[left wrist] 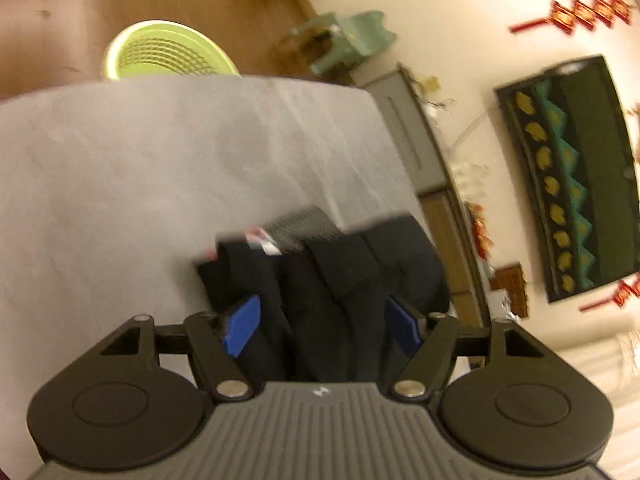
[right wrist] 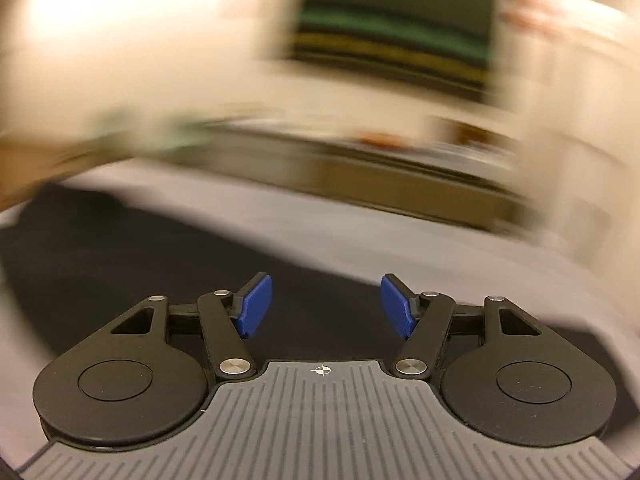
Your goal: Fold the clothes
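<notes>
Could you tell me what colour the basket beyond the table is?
Lime green basket, clearest in the left wrist view.

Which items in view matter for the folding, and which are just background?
Job:
- dark garment, bunched between the left gripper fingers
- grey table cover
- right gripper, open over dark cloth, view blurred

Background:
- green basket
- green chairs
- framed wall panel
- red hangings

your light is warm, yellowish and fairly dim. the left wrist view is only mildly soft — the wall picture (left wrist: pixel 568 176) bows with fisheye curve near the edge. your right wrist view is heavily motion-smeared; only the gripper body (right wrist: pixel 324 412) stays sharp, corners vignetted dark.
</notes>
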